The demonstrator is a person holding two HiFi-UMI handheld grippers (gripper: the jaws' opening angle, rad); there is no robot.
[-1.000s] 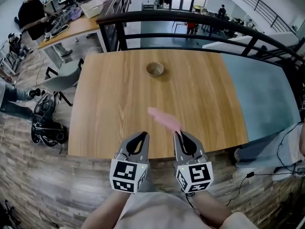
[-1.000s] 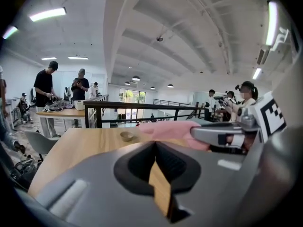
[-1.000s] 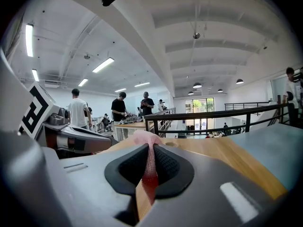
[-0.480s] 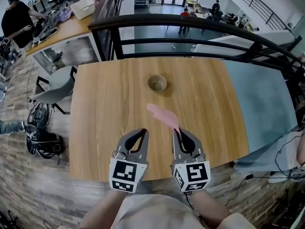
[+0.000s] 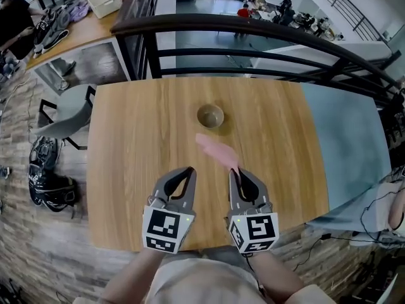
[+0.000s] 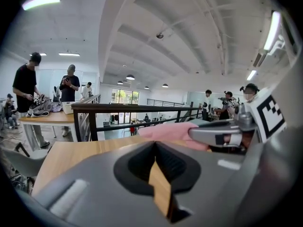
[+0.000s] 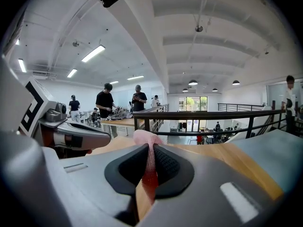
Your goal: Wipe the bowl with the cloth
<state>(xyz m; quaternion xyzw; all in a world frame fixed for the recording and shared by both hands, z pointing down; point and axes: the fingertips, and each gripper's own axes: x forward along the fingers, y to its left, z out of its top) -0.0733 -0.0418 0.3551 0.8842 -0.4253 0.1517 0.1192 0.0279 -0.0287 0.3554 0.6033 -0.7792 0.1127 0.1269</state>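
A small tan bowl (image 5: 210,116) stands upright on the wooden table (image 5: 133,144), past its middle. My right gripper (image 5: 235,170) is shut on one end of a pink cloth (image 5: 217,149), which sticks out forward over the table and ends short of the bowl. In the right gripper view the cloth (image 7: 144,138) is pinched between the jaws of that gripper (image 7: 150,148). My left gripper (image 5: 189,170) is beside it over the table's near part, shut with nothing in it (image 6: 154,148). The left gripper view shows the cloth (image 6: 165,130) at the right; the bowl is hidden there.
A black railing (image 5: 253,27) runs along the table's far edge. A grey chair (image 5: 63,116) and a dark bag (image 5: 50,185) are on the floor at the left. A grey-blue surface (image 5: 348,138) adjoins the table on the right. People work at a desk (image 7: 118,122) far off.
Both grippers have come forward together over the table's near edge, the cloth still in the right one. The bowl and table now lie nearer in the head view.
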